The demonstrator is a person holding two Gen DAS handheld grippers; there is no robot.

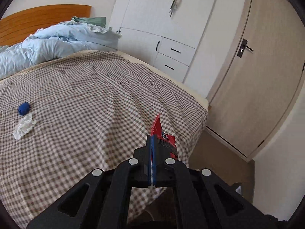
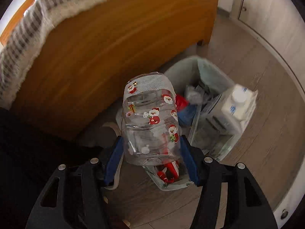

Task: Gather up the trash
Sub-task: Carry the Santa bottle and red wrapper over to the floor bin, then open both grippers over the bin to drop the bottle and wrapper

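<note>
Bedroom in a private home.
I found a bed (image 1: 85, 87) with a checked cover, a crumpled blue duvet (image 1: 57, 43) and a wooden headboard (image 1: 38, 17); white built-in wardrobes (image 1: 162, 19) with drawers; a pale interior door (image 1: 266, 66); wood-look flooring (image 2: 257, 143); and a lined waste bin (image 2: 192, 66) at the bed's wooden end.

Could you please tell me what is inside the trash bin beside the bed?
The trash bin holds a white carton, crumpled grey wrapping and something red and blue. The clear Santa-printed jar in the right claw covers the bin's near side, so anything there or deeper is hidden.
</note>
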